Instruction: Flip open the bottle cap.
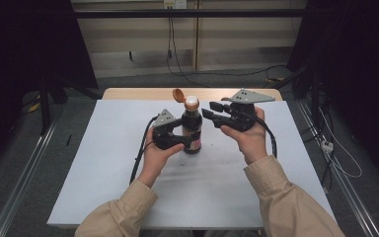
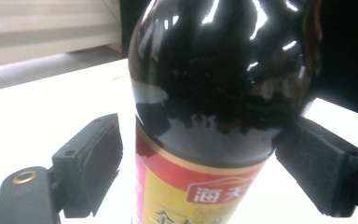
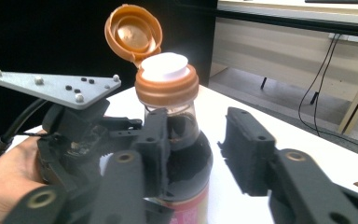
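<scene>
Left gripper view first: the left gripper has its jaws on either side of the dark sauce bottle. The right-hand pad sits at the glass, but there's a visible gap at the left-hand pad, so it's loose around the bottle, not squeezing it. The bottle's top and base are cut off there, and the label is only partly readable.

Right gripper view: the right gripper is parted too, nothing between the jaws. The bottle's neck sits just behind its left-hand jaw, which hides part of the glass. The orange flip cap hangs open over a white spout.

High view: the bottle stands upright mid-table, between both hands; its base is hidden behind the left gripper.
</scene>
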The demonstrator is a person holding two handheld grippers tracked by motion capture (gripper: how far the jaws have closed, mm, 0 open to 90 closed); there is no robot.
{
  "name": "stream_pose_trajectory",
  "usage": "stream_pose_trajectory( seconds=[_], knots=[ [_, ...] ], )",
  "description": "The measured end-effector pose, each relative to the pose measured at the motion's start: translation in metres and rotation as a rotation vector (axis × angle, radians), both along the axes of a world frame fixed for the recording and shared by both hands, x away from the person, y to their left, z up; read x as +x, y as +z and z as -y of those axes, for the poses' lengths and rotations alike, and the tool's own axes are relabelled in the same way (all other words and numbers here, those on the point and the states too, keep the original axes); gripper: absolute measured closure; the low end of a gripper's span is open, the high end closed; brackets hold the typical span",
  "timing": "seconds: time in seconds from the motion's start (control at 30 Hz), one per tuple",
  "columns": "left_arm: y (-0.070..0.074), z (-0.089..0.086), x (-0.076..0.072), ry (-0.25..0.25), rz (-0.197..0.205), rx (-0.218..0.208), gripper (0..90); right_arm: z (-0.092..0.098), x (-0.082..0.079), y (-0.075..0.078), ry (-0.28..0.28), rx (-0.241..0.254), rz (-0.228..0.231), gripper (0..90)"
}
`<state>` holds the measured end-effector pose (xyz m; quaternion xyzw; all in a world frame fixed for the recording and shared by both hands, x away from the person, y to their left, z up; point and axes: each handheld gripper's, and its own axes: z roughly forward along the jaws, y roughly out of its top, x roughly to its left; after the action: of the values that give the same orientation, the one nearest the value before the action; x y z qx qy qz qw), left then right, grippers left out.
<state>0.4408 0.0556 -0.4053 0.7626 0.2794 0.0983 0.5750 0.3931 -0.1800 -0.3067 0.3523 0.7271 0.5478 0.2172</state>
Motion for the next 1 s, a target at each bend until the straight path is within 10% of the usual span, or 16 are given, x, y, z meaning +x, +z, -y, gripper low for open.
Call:
stream_pose_trajectory(
  seconds=[0.4, 1.0],
  knots=[
    [0.005, -0.003, -0.006, -0.027, -0.023, 0.002, 5.0, 0.006, -0.008, -0.005, -0.064, 0.013, -0.003, 23.1],
    [0.012, -0.013, -0.011, -0.038, -0.011, 0.037, 1.7, 0.011, -0.013, -0.022, -0.053, 0.038, -0.043, 17.1]
  ],
)
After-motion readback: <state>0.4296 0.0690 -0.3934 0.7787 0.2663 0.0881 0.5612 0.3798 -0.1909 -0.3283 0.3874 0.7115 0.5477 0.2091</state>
